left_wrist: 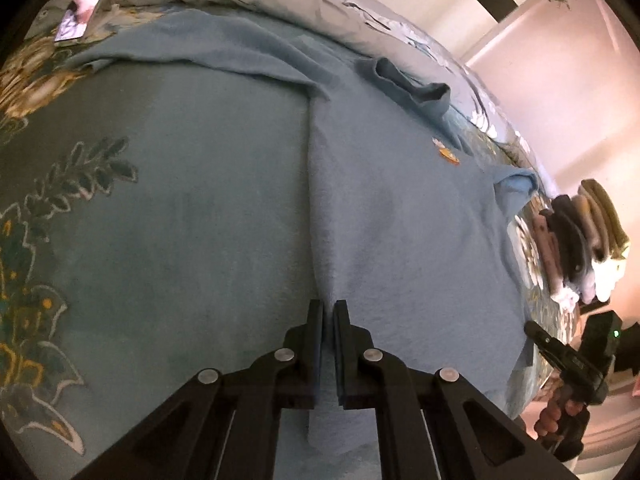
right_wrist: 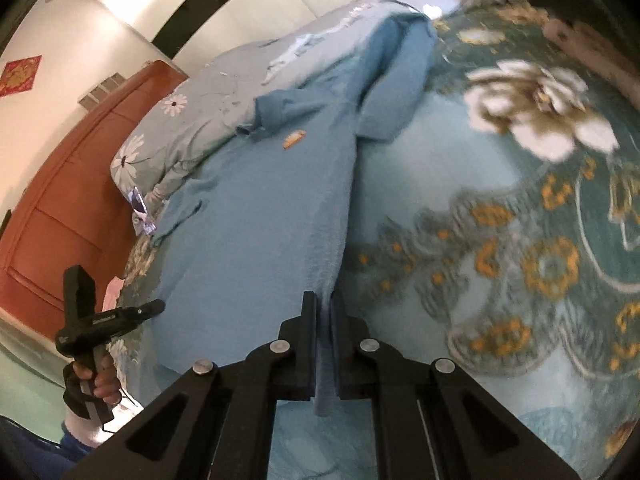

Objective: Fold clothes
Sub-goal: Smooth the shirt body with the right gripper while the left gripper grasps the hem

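Observation:
A light blue long-sleeved top (left_wrist: 400,208) lies spread on a floral bedspread (left_wrist: 120,200), collar and a small orange logo toward the far side. My left gripper (left_wrist: 328,308) is shut on the top's near hem at its left edge. My right gripper (right_wrist: 324,300) is shut on the near hem at the top's (right_wrist: 260,208) right edge, with cloth pinched between the jaws. One sleeve (right_wrist: 396,80) stretches away on the far right. Each gripper shows in the other's view, the right gripper (left_wrist: 536,330) at lower right, the left gripper (right_wrist: 154,306) at lower left.
A stack of folded clothes (left_wrist: 580,240) sits at the bed's right edge. A grey-green quilt and flowered pillows (right_wrist: 180,120) lie at the head of the bed. A small picture card (left_wrist: 86,0) rests on the far left. An orange wooden door (right_wrist: 60,200) stands beyond.

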